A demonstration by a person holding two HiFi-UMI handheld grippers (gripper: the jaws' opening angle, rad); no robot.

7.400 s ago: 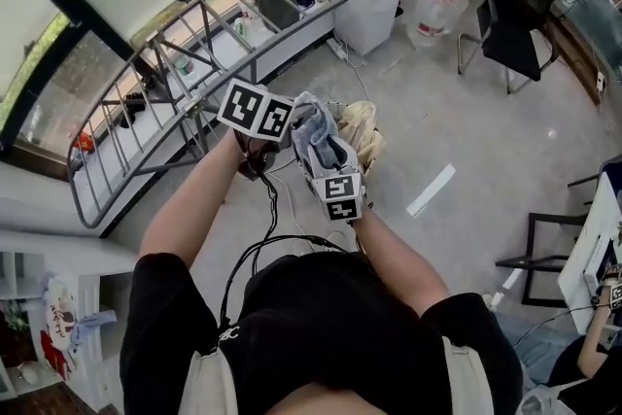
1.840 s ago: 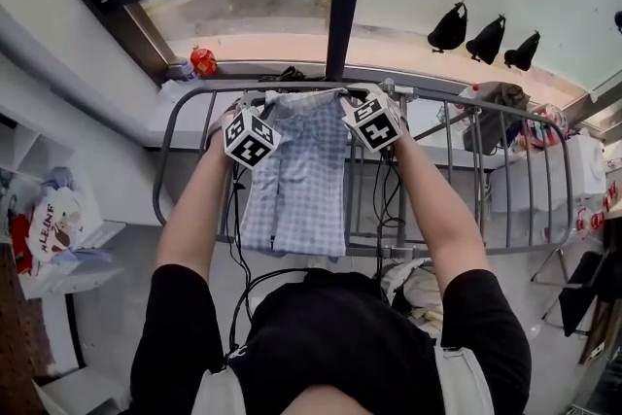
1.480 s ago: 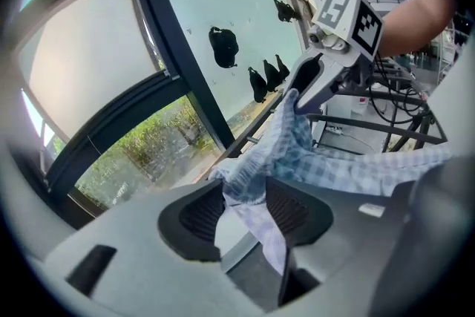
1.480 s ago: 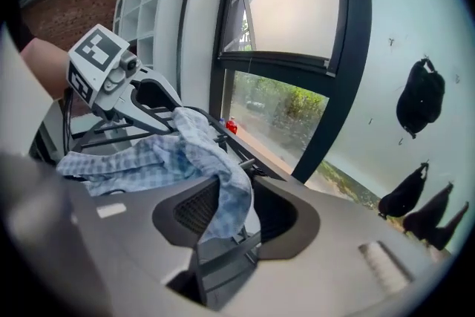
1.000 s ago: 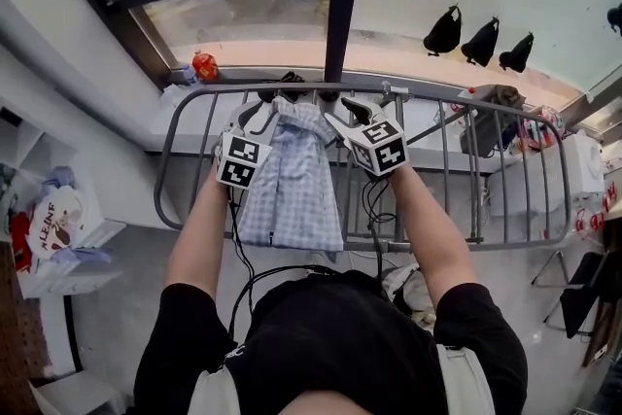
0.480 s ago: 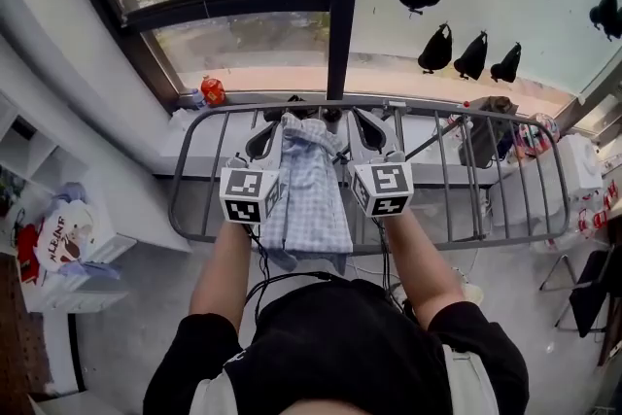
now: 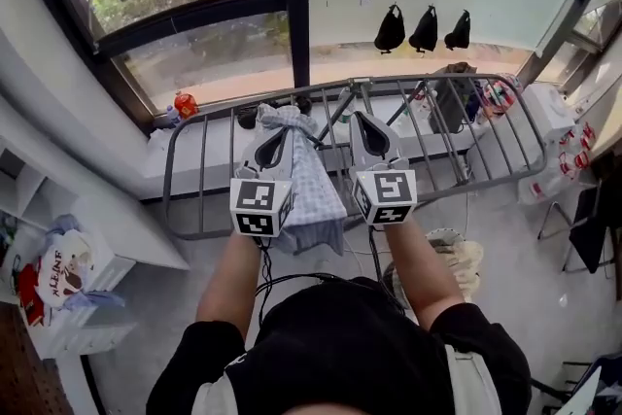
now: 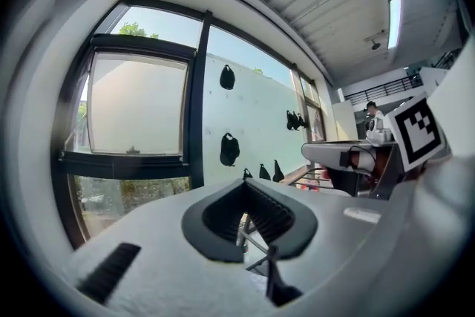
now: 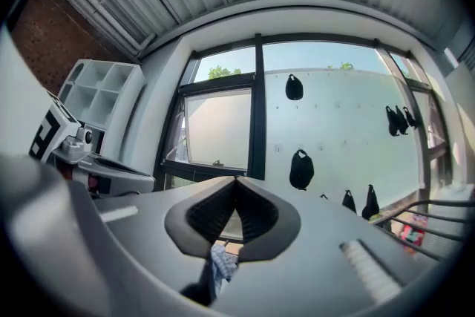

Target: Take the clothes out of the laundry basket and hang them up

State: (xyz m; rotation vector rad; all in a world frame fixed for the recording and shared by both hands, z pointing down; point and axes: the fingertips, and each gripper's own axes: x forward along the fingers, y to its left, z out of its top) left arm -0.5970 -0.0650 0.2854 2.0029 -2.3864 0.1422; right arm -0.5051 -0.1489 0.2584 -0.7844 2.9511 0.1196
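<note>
Left tool (image 7: pixel 273 145) and right tool (image 7: pixel 368 133) are clenched, empty; bunched unevenly, the shirt (image 7: pixel 317 193) could be lost off the rack (image 7: pixel 167 178).

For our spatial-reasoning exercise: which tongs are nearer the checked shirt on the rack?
Left. The left tongs sit right beside the checked shirt, at its left edge; the right tongs stand off to its right.

A light blue checked shirt (image 7: pixel 317 191) is draped over the bars of a grey metal drying rack (image 7: pixel 202 172). A laundry basket (image 7: pixel 457 256) is left on the floor (image 7: pixel 544 282) just beside it, fwiw.
</note>
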